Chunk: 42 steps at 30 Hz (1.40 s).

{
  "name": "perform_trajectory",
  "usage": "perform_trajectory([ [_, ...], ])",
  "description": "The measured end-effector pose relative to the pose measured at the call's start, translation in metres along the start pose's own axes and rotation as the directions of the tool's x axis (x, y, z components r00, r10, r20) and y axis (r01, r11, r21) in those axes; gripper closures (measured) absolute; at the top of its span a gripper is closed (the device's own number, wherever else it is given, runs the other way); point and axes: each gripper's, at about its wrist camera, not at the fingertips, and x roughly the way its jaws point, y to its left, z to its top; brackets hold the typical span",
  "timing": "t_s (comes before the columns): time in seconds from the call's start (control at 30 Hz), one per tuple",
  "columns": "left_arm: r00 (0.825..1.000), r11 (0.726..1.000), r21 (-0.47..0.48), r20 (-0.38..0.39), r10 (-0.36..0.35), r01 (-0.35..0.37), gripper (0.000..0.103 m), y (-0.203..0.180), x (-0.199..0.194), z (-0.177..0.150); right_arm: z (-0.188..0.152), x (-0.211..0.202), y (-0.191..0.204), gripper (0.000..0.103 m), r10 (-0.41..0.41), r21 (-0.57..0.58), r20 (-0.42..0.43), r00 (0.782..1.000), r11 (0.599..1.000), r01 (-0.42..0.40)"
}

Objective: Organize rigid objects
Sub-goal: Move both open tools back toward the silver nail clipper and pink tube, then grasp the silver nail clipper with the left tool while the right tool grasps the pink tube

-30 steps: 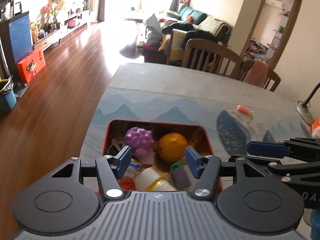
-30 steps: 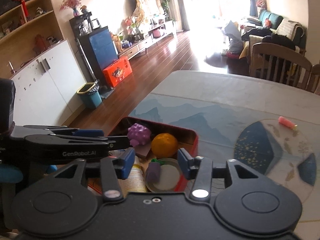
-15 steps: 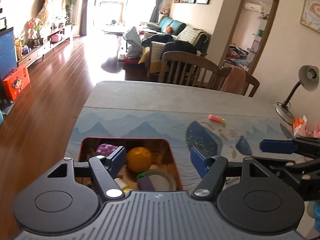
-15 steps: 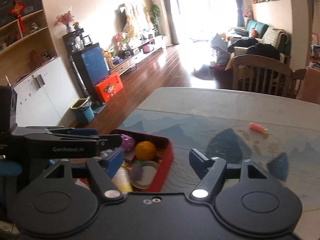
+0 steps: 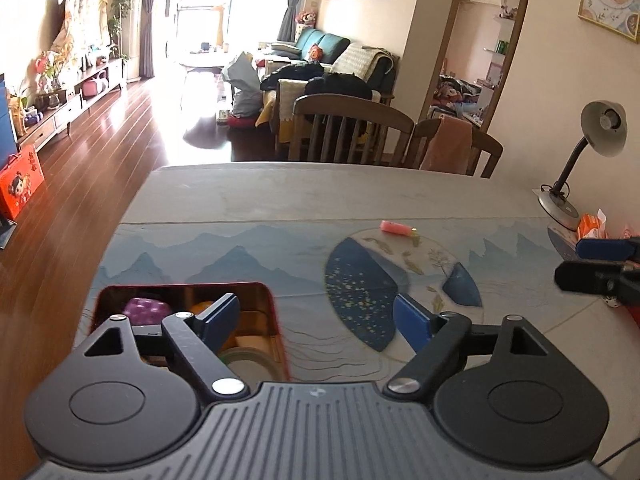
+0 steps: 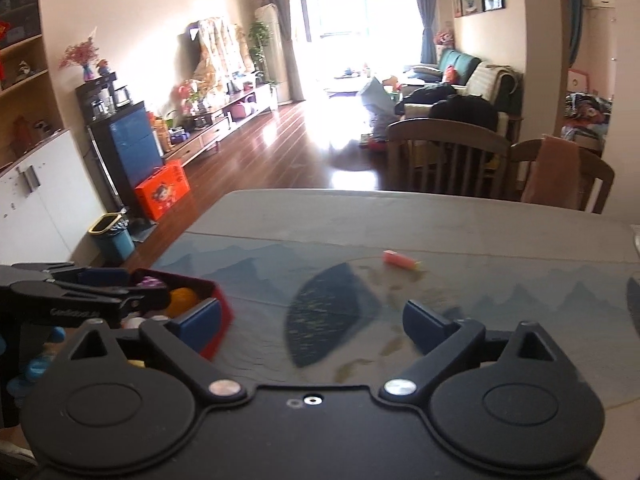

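A red box [image 5: 276, 308] sits at the table's near left and holds a purple toy [image 5: 144, 311], an orange ball [image 6: 182, 300] and a round lid [image 5: 246, 364]. The box also shows in the right wrist view [image 6: 224, 304]. A small pink object [image 5: 394, 228] lies alone on the patterned mat, farther out; it also shows in the right wrist view [image 6: 400, 260]. My left gripper [image 5: 320, 320] is open and empty, just right of the box. My right gripper [image 6: 312, 320] is open and empty over the mat; it shows from the side in the left wrist view [image 5: 600, 264].
A grey desk lamp [image 5: 576, 160] and an orange packet [image 5: 592, 228] stand at the table's right edge. Two wooden chairs [image 5: 352, 128] stand behind the far edge. The table's left edge drops to the wooden floor [image 5: 60, 220].
Both grippers have swung right, away from above the box, and lifted to look farther across the table. Both jaws have opened wider. The box has slid to the lower left of both views.
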Motion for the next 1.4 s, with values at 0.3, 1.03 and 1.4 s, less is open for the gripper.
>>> perform_trajectory([
  [0.3,0.999,1.000,-0.002,-0.054,-0.002,0.001,0.016,-0.040,0.035,-0.009,0.005,0.022,-0.054,0.004,-0.009,-0.007,-0.045,0.999,1.000,0.009],
  [1.03,0.981,0.999,0.023,-0.194,-0.033,0.038,0.016,-0.098,0.122,-0.051,0.045,0.175,-0.112,0.011,0.091,-0.241,-0.221,0.971,0.960,-0.145],
  [1.4,0.979,0.996,0.083,-0.200,-0.026,0.044,0.017,-0.100,0.137,-0.062,0.044,0.246,-0.118,0.029,0.091,-0.273,-0.276,0.957,0.947,-0.169],
])
